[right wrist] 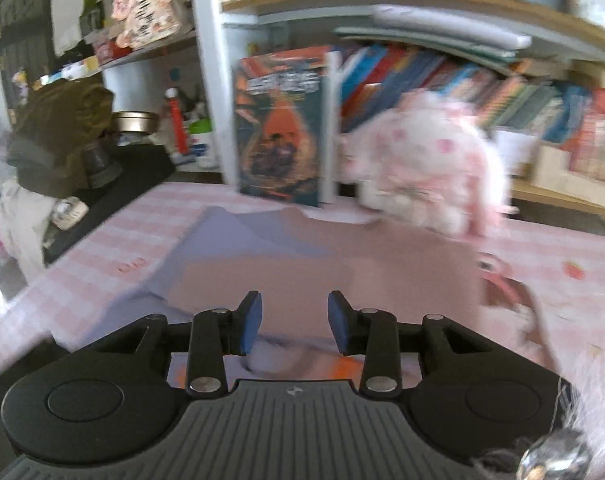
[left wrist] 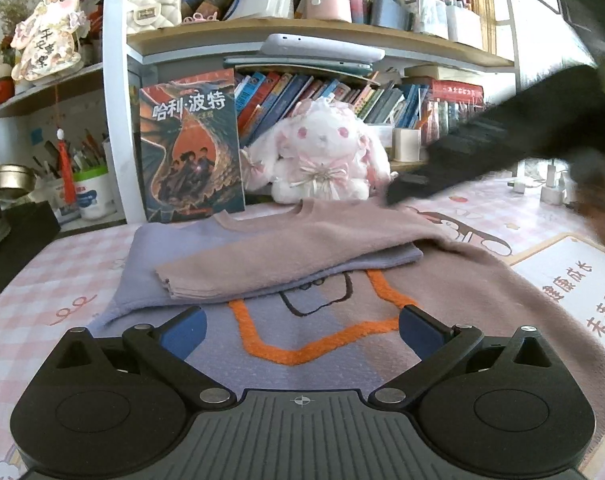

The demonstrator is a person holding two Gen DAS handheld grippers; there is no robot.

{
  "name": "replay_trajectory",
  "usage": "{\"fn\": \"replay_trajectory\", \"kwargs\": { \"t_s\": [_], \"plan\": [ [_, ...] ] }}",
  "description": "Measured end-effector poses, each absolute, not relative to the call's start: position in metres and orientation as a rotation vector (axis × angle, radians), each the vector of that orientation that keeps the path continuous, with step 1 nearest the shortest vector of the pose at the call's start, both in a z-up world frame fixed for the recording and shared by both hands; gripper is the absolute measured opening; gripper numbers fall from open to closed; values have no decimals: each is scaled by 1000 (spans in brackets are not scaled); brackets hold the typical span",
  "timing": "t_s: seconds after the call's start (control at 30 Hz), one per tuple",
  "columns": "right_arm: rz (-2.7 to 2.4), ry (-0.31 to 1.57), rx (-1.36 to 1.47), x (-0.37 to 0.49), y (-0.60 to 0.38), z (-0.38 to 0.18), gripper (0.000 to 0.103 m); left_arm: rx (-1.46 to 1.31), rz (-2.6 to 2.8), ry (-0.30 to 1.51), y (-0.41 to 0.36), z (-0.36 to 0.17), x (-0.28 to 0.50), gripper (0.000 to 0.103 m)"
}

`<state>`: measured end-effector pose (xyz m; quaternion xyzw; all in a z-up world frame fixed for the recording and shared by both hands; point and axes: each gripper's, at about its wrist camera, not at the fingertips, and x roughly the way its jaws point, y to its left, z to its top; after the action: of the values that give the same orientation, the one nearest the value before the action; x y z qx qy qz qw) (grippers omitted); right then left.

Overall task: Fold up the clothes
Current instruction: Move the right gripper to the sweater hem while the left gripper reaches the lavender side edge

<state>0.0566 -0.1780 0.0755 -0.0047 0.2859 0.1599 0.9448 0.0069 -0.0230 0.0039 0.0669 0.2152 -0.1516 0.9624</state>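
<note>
your left fingers (left wrist: 301, 330) and right fingers (right wrist: 294, 322) stand spread and empty; one sleeve (left wrist: 262, 264) of the fuzzy mauve-and-lilac sweater (left wrist: 442, 288) lies folded across, the rest remains unfolded.

The counter (left wrist: 42, 280) wears a pink-and-white checked cover. A lilac and dusty-pink sweater (left wrist: 302, 248) lies spread across its middle, one pink sleeve folded over the body. At the far edge a paperback book (left wrist: 190, 148) stands upright, with a white plush bunny (left wrist: 322, 156) just to its right.
</note>
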Motion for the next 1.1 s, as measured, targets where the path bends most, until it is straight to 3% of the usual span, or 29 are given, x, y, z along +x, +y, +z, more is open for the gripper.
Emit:
{"fn": "replay_trajectory", "kwargs": {
  "t_s": [0.47, 0.8, 1.1],
  "plan": [
    [218, 617, 35, -55, -247, 33, 35, 169, -218, 419, -15, 6, -13, 103],
    [183, 610, 136, -106, -270, 17, 36, 31, -113, 424, 70, 27, -97, 103],
    [155, 614, 253, -124, -286, 6, 36, -94, 12, 497, 125, 16, -109, 102]
  ]
}}
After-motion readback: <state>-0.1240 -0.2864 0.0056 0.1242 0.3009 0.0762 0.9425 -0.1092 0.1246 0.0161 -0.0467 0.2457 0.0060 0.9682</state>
